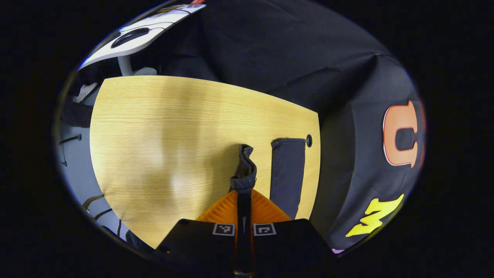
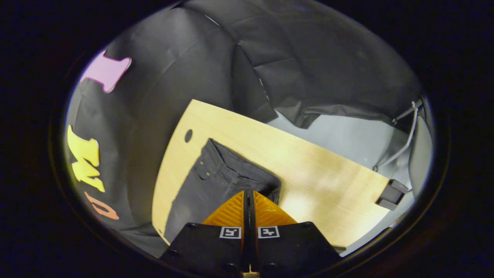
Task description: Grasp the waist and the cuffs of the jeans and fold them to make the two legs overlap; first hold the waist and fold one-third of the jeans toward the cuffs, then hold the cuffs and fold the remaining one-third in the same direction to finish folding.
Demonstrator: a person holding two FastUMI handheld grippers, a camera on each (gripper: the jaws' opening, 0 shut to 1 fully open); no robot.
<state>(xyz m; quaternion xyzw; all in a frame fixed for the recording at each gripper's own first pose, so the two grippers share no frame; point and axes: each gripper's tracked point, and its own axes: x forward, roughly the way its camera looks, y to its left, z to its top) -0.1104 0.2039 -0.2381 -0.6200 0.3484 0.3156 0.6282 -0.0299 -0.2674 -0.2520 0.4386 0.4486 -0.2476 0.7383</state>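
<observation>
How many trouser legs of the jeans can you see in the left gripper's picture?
2: one cuff is lifted, pinched in the left gripper; the other leg lies flat on the table just beside it. Their lower parts are hidden.

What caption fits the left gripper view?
Left gripper pinching a jeans cuff above the wooden table.

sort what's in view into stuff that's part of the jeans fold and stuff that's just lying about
Part of the job:
- jeans, on the wooden table
- raised cuff, pinched in the left gripper
- right gripper, closed at the waist end

Just lying about:
- white desk beyond the table
- cables on the floor
</observation>
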